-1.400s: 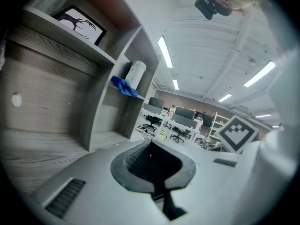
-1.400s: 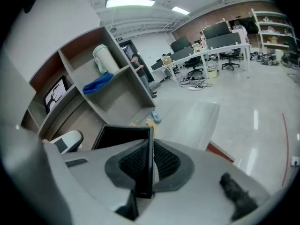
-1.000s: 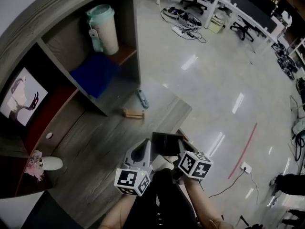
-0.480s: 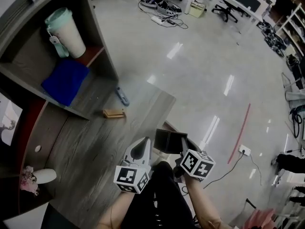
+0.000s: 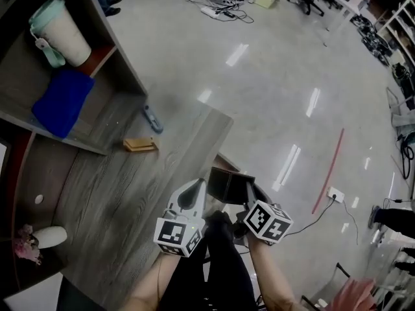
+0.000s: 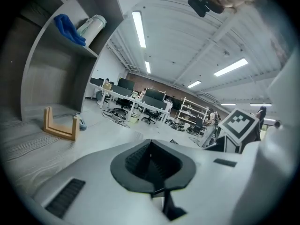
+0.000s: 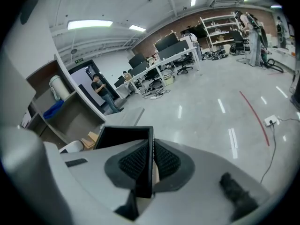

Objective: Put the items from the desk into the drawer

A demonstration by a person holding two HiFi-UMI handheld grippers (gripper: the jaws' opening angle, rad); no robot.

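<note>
The right claw (image 7: 153, 150) pinches the thin side wall of a black box (image 7: 123, 137), likely light and stiff, while the left claw (image 6: 150, 150) sits pressed together, empty.

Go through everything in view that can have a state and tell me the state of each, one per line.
Left gripper: fingers together, nothing between them.
Right gripper: fingers shut on a wall of the black open-topped box.
Box: held by that one wall.
Pale cup with mint-green lid: upright on the shelf, lid on.
Blue cloth: lying loose beside the cup.
U-shaped wooden stand: on the grey desk, empty.
</note>
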